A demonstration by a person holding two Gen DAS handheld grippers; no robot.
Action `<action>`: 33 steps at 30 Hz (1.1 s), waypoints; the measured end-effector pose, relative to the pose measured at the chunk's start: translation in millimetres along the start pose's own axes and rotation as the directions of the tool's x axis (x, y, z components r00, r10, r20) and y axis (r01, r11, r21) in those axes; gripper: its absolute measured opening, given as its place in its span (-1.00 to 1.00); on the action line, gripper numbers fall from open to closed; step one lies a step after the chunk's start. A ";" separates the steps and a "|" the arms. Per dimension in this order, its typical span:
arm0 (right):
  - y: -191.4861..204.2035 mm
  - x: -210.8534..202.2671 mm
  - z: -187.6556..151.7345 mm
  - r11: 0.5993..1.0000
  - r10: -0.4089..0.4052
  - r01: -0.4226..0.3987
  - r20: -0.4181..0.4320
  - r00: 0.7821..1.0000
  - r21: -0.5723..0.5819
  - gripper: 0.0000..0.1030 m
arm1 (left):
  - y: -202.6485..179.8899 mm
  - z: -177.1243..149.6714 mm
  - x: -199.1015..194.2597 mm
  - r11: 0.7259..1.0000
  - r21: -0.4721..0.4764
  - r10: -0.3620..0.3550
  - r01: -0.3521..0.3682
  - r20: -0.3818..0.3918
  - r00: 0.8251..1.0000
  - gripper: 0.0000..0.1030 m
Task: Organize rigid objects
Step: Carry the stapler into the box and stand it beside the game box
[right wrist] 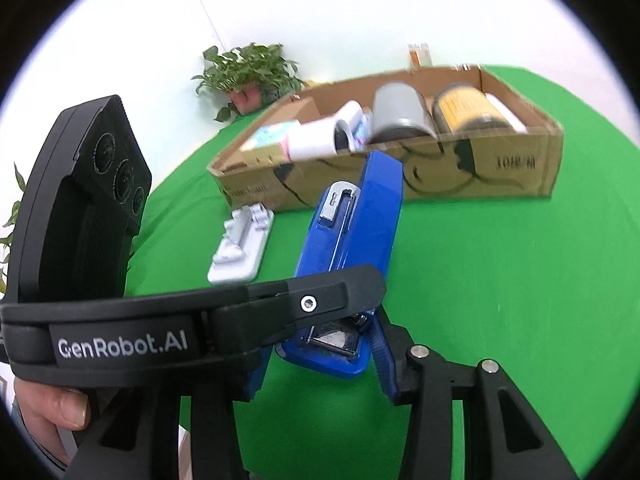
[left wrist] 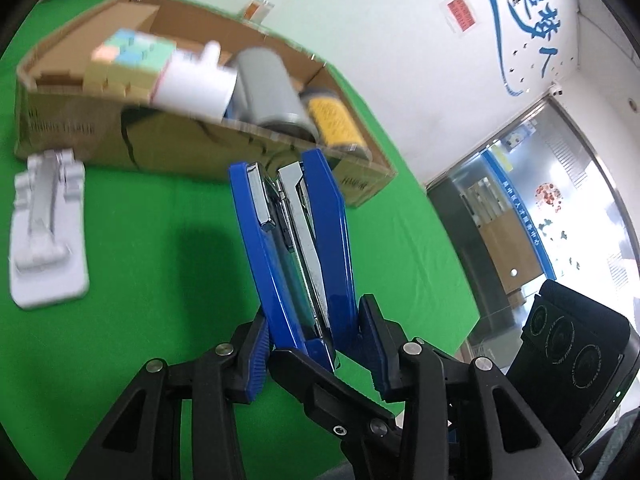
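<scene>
The blue stapler is lifted off the green tablecloth, in front of the cardboard box, and you hold it with both tools at its rear end. Your left gripper has its jaws nearly closed, with the blue pads pressing on the two sides of the stapler, which opens in a V toward the box. Your right gripper also has narrow jaws around the same end; its right pad touches the stapler, but the left pad is hidden behind the left tool, so I cannot tell if it presses.

Inside the box lie a white roll, a grey cylinder, a yellow can and a pastel block. A white plastic holder lies flat on the cloth, left of the stapler. A potted plant stands behind the box. Your thumb shows at the lower left edge of the right view.
</scene>
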State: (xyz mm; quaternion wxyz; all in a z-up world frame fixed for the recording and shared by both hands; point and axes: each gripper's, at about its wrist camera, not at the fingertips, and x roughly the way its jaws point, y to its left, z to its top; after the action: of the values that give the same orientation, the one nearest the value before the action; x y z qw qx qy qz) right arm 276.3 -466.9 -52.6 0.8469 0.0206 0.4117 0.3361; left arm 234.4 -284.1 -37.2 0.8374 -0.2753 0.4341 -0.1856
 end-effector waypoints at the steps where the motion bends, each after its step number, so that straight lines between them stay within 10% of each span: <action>1: 5.1 -1.2 5.8 1.000 0.000 0.000 0.013 1.000 -0.009 -0.18 | -2.2 5.3 -9.4 1.000 0.011 -0.001 0.001 0.019 1.000 -0.27; 19: 69.8 40.5 135.0 0.991 0.063 -0.049 0.107 0.992 -0.128 -0.18 | 25.5 158.9 -104.5 0.997 0.057 0.036 -0.044 0.145 0.989 -0.27; 33: 44.3 164.1 219.9 0.997 0.064 -0.067 -0.083 0.995 -0.042 -0.17 | 123.8 292.4 -16.7 0.998 -0.062 0.012 -0.014 -0.028 1.000 -0.27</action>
State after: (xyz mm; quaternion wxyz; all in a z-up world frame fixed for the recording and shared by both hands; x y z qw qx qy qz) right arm 479.6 -283.3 -5.8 0.8182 0.0015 0.4372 0.3734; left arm 476.5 -90.7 34.0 0.8235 -0.2959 0.4531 -0.1704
